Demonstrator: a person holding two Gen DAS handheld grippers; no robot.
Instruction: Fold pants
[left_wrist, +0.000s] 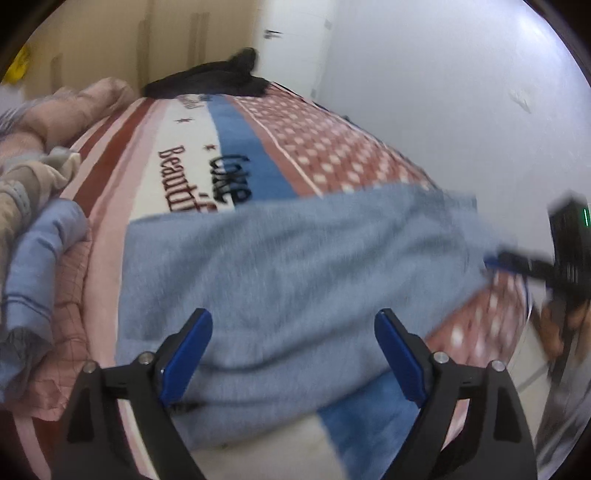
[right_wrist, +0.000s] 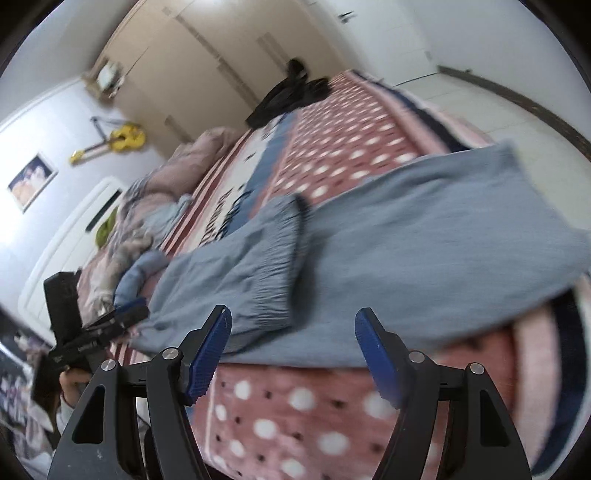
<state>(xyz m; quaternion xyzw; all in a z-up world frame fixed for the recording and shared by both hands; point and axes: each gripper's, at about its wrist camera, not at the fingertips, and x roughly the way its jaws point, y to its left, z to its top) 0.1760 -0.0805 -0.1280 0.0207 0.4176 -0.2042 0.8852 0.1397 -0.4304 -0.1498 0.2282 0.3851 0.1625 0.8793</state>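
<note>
Grey-blue pants (left_wrist: 295, 258) lie spread across the patterned blanket (left_wrist: 332, 155) on the bed. In the right wrist view the pants (right_wrist: 424, 251) are doubled over, with the gathered elastic waistband (right_wrist: 273, 266) lying on top. My left gripper (left_wrist: 293, 325) hovers over the near part of the pants, open, its blue pads wide apart and gripping nothing. At the bed's edge my right gripper (right_wrist: 292, 317) is also open, just short of the pants' near hem. Each gripper shows in the other's view: the right gripper (left_wrist: 517, 264) at the pants' right corner, the left gripper (right_wrist: 122, 317) at their left end.
A heap of clothes (left_wrist: 40, 258) and a pink quilt (left_wrist: 74, 107) lie along the left side of the bed. A black garment (left_wrist: 207, 83) sits at the far end. A white wall (left_wrist: 443, 92) runs along the right. A white headboard (right_wrist: 74, 236) and tiled floor (right_wrist: 498, 110) flank the bed.
</note>
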